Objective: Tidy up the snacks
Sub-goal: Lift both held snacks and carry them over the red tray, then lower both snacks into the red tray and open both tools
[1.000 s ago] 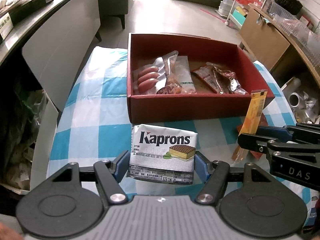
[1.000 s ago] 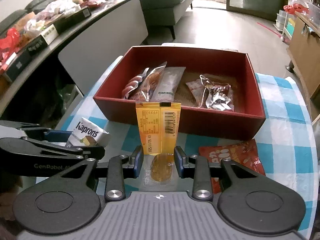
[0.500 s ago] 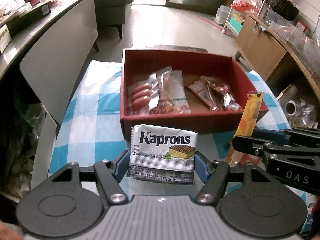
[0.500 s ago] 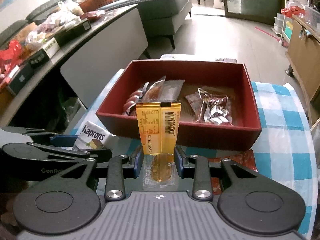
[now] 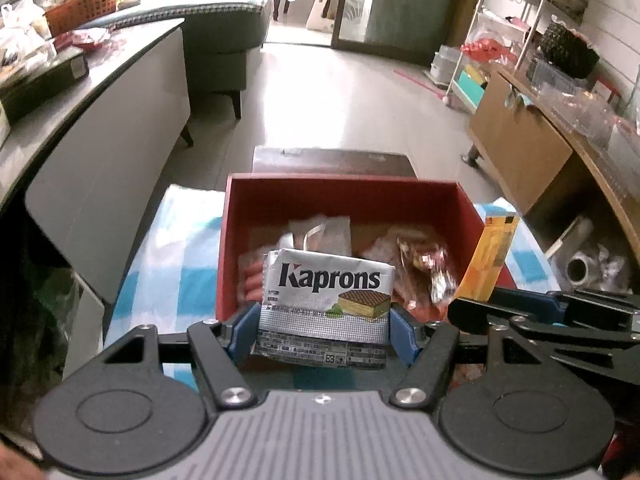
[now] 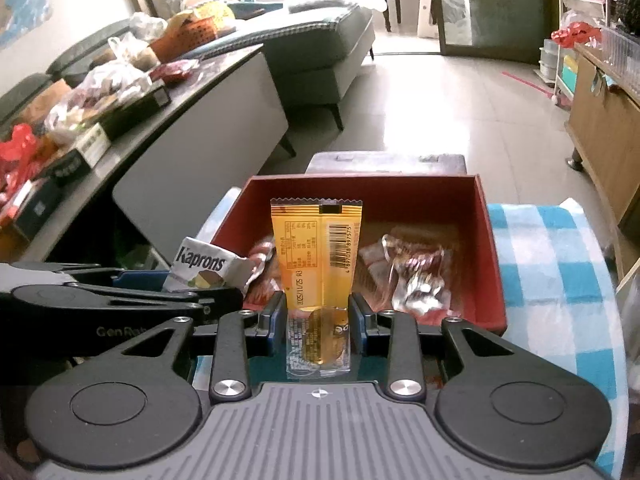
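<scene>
In the left wrist view, your left hand-held gripper (image 5: pixel 323 330) clamps the light, crushable Kaprons wafer pack (image 5: pixel 326 300) by its sides, at 6 o'clock of the red box (image 5: pixel 256 196). In the right wrist view, your right hand-held gripper (image 6: pixel 318 316) pinches the slippery, floppy orange sachet (image 6: pixel 316 256) low down, upright before the box.

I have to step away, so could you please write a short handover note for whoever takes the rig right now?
Left tool: shut on the Kaprons wafer pack, held upright in front of the red box.
Right tool: shut on the orange snack packet, also upright and facing the box.
Done: sausages and several wrapped snacks already lie in the box; both packs are lifted.
Left: carry both over the box's near wall and release them inside. Some red packaging shows on the checked tablecloth under the right tool, too hidden to identify; check it afterwards.
</scene>
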The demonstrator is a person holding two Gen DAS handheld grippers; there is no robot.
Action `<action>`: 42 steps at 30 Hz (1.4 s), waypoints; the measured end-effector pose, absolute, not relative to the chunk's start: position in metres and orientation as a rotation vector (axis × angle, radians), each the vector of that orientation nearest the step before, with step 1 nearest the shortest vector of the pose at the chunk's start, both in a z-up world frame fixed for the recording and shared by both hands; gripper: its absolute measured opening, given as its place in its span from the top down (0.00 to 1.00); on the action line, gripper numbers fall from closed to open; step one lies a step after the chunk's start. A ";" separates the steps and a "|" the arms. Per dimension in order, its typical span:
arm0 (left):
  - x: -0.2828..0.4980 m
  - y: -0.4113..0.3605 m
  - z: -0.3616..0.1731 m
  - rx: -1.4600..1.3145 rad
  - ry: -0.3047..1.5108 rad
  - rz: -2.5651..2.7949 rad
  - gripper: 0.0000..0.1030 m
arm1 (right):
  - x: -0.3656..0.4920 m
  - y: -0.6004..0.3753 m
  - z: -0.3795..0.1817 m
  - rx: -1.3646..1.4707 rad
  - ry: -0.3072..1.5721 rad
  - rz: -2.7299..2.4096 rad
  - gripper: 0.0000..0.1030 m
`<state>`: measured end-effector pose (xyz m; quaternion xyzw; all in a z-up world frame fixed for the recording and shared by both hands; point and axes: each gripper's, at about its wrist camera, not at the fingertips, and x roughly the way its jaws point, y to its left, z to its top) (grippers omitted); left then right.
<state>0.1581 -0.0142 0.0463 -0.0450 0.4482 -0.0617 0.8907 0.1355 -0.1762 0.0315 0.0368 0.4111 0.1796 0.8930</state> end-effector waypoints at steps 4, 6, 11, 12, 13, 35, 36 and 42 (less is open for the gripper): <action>0.176 -0.021 0.045 -0.075 0.919 -0.112 0.40 | 0.154 -0.181 0.030 0.097 0.854 0.364 0.60; 0.186 -0.024 0.041 -0.076 0.925 -0.107 0.40 | 0.163 -0.184 0.028 0.111 0.857 0.359 0.60; 0.207 -0.028 0.026 -0.064 0.946 -0.085 0.40 | 0.186 -0.188 0.018 0.122 0.875 0.343 0.60; 0.210 -0.029 0.022 -0.061 0.950 -0.080 0.40 | 0.191 -0.187 0.015 0.124 0.879 0.342 0.60; 0.215 -0.029 0.018 -0.059 0.958 -0.073 0.40 | 0.194 -0.187 0.013 0.125 0.883 0.340 0.60; 0.234 -0.027 -0.014 -0.050 1.042 -0.028 0.30 | 0.228 -0.187 -0.019 0.142 0.941 0.302 0.45; 0.233 -0.027 -0.013 -0.049 1.037 -0.029 0.30 | 0.227 -0.187 -0.018 0.142 0.939 0.300 0.45; 0.230 -0.021 -0.005 -0.068 1.024 -0.033 0.20 | 0.214 -0.191 -0.008 0.143 0.927 0.300 0.39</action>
